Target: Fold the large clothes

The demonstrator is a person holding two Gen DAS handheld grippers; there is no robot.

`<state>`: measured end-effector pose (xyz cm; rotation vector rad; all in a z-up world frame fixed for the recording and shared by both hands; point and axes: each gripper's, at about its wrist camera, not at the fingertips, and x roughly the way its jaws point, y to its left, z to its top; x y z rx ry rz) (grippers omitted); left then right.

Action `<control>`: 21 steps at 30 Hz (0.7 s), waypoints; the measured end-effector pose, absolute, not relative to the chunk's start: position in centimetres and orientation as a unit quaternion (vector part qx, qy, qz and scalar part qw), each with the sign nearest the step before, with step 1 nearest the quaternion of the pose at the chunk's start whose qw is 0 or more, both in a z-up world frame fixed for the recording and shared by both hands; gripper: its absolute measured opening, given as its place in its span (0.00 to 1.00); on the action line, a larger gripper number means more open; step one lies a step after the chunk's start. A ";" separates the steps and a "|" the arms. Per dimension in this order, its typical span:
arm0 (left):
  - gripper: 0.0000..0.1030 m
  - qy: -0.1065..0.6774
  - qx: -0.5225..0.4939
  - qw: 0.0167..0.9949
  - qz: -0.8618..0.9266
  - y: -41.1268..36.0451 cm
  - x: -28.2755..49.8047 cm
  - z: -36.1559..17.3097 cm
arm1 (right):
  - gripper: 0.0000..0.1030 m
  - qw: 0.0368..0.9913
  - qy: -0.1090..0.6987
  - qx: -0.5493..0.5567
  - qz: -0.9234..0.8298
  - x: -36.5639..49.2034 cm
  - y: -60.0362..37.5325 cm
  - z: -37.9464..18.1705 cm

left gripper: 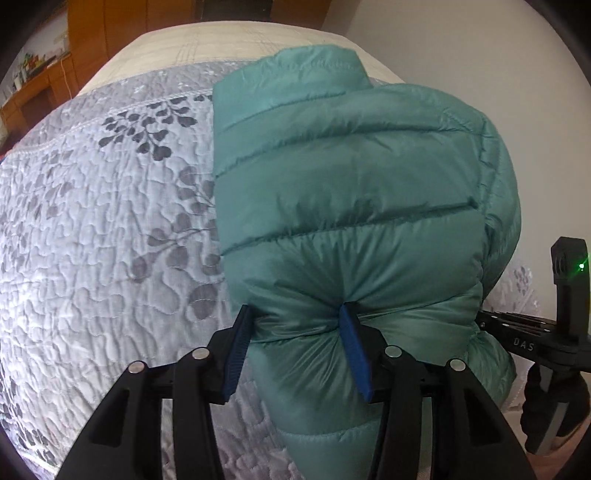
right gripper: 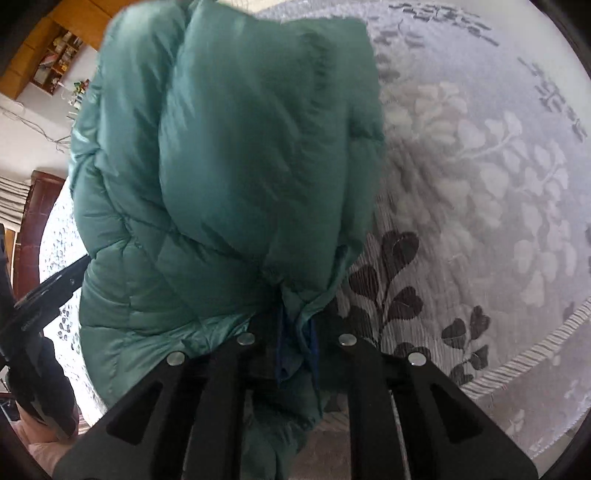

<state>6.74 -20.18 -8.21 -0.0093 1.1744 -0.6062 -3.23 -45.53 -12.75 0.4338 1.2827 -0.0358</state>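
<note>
A teal quilted puffer jacket lies folded lengthwise over the grey leaf-patterned bedspread. My left gripper is shut on a thick bunch of the jacket's near end, its blue pads pressing into the padding from both sides. In the right wrist view the same jacket bulges up in front of the camera, and my right gripper is shut on a thin edge of it, the blue pads almost together. The right gripper's body shows at the right edge of the left wrist view.
The bedspread ends at a ribbed border. A cream sheet covers the far end of the bed. Wooden cabinets and a cluttered shelf stand beyond, with a white wall to the right.
</note>
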 end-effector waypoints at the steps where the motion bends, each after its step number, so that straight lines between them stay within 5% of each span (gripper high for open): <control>1: 0.49 0.546 -0.004 0.789 -0.281 -20.5 6.7 -8.4 | 0.11 0.778 0.594 0.202 -0.015 -3.3 -45.6 -13.0; 10: 0.47 0.545 -0.012 0.794 -0.268 -18.7 8.0 -6.2 | 0.23 0.799 0.576 0.169 -0.016 -4.4 -46.9 -7.9; 21: 0.47 0.511 -0.029 0.820 -0.255 -19.7 10.2 -3.3 | 0.24 0.867 0.494 0.057 0.045 1.5 -42.2 0.6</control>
